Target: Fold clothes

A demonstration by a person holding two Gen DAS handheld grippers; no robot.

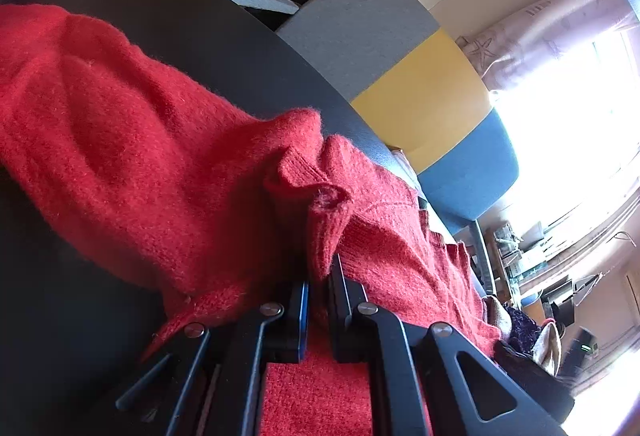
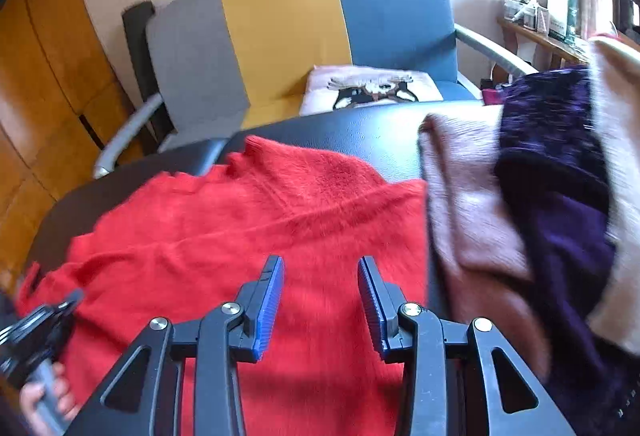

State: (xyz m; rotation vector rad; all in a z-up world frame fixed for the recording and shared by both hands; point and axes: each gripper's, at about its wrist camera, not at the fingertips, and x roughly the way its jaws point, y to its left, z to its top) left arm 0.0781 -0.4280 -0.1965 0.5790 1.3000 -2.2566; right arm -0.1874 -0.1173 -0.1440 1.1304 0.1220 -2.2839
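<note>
A fuzzy red sweater [image 1: 132, 140] lies spread on a black table [image 1: 200, 48]. My left gripper [image 1: 319, 276] is shut on a ribbed edge of the red sweater, which bunches up right at the fingertips. In the right wrist view the same red sweater [image 2: 248, 220] fills the middle of the table [image 2: 360, 132]. My right gripper [image 2: 321, 268] is open and empty, hovering just above the sweater. The left gripper [image 2: 44, 320] shows at the lower left of that view, held by a hand.
A pile of clothes lies at the table's right: a pink garment [image 2: 472, 208], a dark purple one [image 2: 560, 176] and a cream one [image 2: 620, 156]. Behind the table stands a grey, yellow and blue bench [image 2: 288, 28] with a printed cushion [image 2: 372, 88].
</note>
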